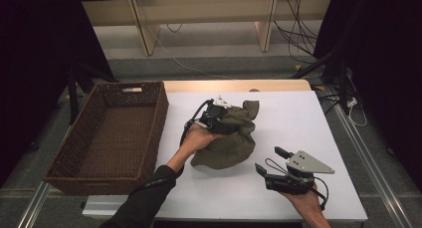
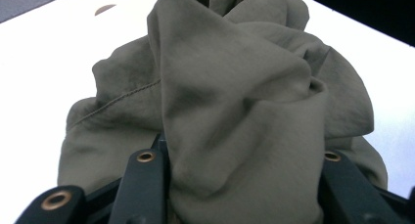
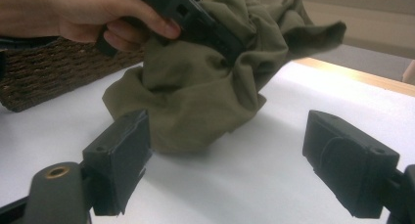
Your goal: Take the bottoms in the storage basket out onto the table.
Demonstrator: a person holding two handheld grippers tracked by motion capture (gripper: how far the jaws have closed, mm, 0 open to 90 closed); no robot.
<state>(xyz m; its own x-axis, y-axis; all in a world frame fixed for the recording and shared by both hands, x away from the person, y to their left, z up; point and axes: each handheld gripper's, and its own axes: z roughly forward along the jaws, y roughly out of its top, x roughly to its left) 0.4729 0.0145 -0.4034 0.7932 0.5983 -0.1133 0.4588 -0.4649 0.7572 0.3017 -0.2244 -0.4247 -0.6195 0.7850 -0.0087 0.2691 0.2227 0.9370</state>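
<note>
An olive-green cloth [image 1: 226, 149] lies bunched in the middle of the white table top [image 1: 298, 118]. My left gripper [image 1: 230, 122] comes down into its upper part, and the jaws are shut on a thick fold of the fabric. In the left gripper view the cloth [image 2: 235, 87] fills the gap between both jaws. In the right gripper view the left gripper [image 3: 215, 31] holds the cloth [image 3: 195, 97] up by its top while the lower folds rest on the table. My right gripper [image 1: 267, 158] stands open near the front right of the cloth, apart from it, with nothing between its jaws [image 3: 235, 150].
A brown wicker basket [image 1: 158, 131] stands at the table's left edge, with only a small pale thing at its far end. Its side [image 3: 49, 77] shows behind the cloth. Cables and wooden furniture legs are on the floor beyond the table.
</note>
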